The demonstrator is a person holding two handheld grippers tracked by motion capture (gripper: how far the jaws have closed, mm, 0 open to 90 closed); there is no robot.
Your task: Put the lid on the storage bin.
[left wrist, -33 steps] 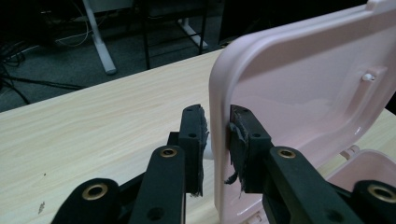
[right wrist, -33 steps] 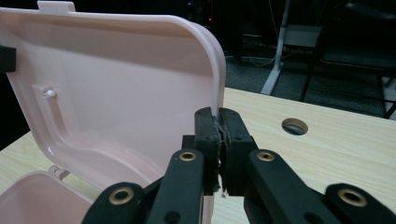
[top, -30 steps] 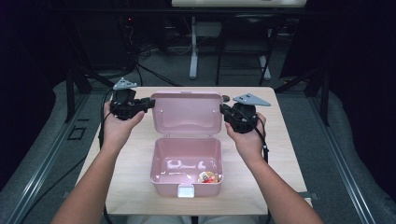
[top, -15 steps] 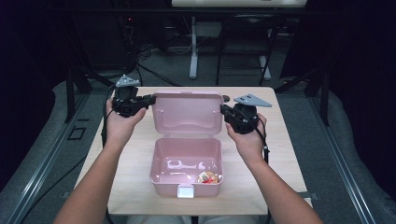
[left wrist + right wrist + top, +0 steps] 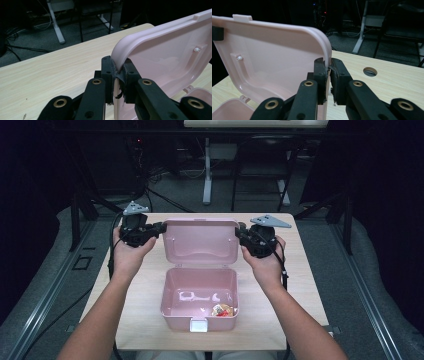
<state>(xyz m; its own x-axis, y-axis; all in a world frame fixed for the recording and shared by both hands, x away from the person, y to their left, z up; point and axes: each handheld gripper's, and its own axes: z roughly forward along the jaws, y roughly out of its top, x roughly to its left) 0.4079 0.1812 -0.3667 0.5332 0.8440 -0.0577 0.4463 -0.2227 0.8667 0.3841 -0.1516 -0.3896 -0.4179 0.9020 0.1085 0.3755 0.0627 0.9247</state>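
- Bench (image 5: pixel 150 285): light wood top, seen under both tongs; a round hole (image 5: pixel 370 71) in it is seen just past the right tongs.
- Box (image 5: pixel 200 300): pink plastic, open, set on the bench between the two forearms, nearer the person than either tongs. White latch at its near wall.
- Lid (image 5: pixel 200 242): raised upright from the box's far edge, spanned between the two tongs, inner face turned toward the person.
- Left tongs (image 5: pixel 117 75): clamped on the lid's left edge near its upper corner; the rim is seen pinched between the pads. Jaws have just been closing, with the rim between them.
- Right tongs (image 5: pixel 329 75): clamped on the lid's right edge near its upper corner; the rim sits between the pads. Jaws have just been opening a little; the rim is still gripped.
- Wrapped item (image 5: pixel 222 310): small, orange and yellow, lying in the box's near right corner, well below the right tongs. What it is cannot be told.
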